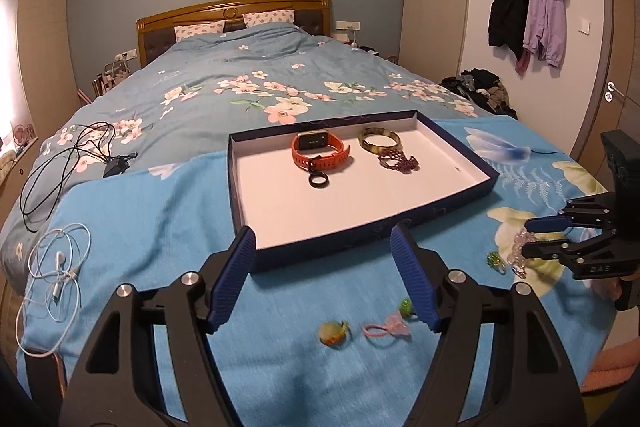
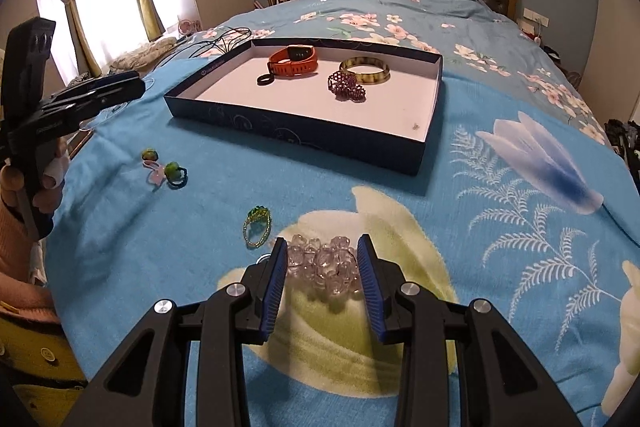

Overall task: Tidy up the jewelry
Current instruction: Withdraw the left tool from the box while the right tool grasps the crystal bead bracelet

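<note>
A dark blue tray (image 1: 456,147) (image 2: 296,131) with a white floor lies on the bed. It holds an orange watch (image 1: 320,149) (image 2: 294,61), a black ring (image 1: 319,181) (image 2: 265,79), a mottled bangle (image 1: 379,139) (image 2: 364,70) and a purple beaded bracelet (image 1: 398,159) (image 2: 347,87). My right gripper (image 2: 322,251) (image 1: 524,245) has its jaws around a clear crystal bracelet (image 2: 324,263) (image 1: 520,247) on the blanket; whether the pads press it I cannot tell. My left gripper (image 1: 323,239) is open and empty near the tray's front edge.
On the blue blanket lie a green bead ring (image 2: 258,227) (image 1: 494,261), a pink hair tie (image 1: 386,329) (image 2: 156,175), a green hair tie (image 2: 175,171) (image 1: 406,305) and a peach charm (image 1: 333,333). White earphones (image 1: 60,267) and black cables (image 1: 68,163) lie left.
</note>
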Demonstrator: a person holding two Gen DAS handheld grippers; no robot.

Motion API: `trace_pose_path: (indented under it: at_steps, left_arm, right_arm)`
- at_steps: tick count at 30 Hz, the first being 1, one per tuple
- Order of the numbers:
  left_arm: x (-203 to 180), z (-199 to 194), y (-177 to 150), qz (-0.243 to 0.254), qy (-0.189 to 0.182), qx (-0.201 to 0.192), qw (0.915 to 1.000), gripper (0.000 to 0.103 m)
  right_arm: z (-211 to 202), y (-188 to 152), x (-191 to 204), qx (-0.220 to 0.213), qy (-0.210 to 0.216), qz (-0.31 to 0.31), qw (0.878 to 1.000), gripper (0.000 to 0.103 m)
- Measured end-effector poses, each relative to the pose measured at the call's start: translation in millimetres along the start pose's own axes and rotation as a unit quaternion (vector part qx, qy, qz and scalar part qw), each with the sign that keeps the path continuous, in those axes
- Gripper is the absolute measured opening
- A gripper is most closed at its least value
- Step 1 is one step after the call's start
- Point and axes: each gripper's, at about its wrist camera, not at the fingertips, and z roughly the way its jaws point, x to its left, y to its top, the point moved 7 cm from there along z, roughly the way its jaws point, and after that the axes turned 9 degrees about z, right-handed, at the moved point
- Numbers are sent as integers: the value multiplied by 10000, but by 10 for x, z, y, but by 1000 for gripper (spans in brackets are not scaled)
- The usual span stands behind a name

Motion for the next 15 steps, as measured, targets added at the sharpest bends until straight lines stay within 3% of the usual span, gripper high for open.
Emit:
trace_pose_path:
  at_steps: [2,5,15]
  left_arm:
    - [-19,-5,-11,-8,-23,1,10000,69]
    - [-41,-39,-42,-13,-32,1,10000,69]
    - [-48,-93,-128,-65,-93,47,9999,69]
  right_arm:
    - [-6,-7,-14,-5,12,27,10000,28]
    - [-29,-10,-22,-13,102,90,9999,8]
    - [-245,144,-52,-381,357,418,9978,8]
